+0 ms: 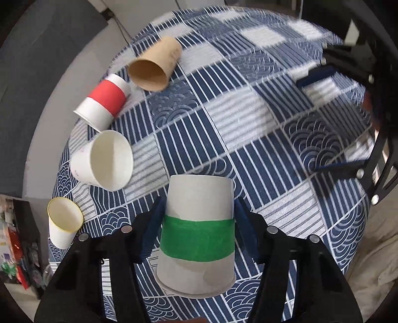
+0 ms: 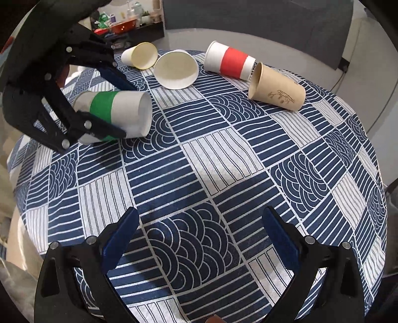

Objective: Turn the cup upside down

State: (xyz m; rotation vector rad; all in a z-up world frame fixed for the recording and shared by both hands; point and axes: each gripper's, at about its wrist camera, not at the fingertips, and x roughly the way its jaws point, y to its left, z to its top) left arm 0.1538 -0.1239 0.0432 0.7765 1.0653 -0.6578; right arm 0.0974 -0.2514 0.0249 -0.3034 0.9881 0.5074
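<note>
A white paper cup with a green band [image 1: 197, 236] lies on its side on the blue patterned tablecloth [image 1: 261, 119]. My left gripper [image 1: 197, 206] is shut on it, one blue pad on each side of the green band. In the right wrist view the same cup [image 2: 117, 109] lies at the left with its mouth facing right, held by the left gripper [image 2: 117, 109]. My right gripper [image 2: 200, 223] is open and empty, low over the tablecloth [image 2: 223, 161], well apart from the cup.
Several other cups lie on their sides along the far edge: a brown cup [image 2: 277, 87], a white cup with a red band [image 2: 230, 60], a plain white cup [image 2: 176, 69] and a yellow-rimmed cup [image 2: 140, 56]. A cluttered shelf [image 2: 124, 20] stands beyond.
</note>
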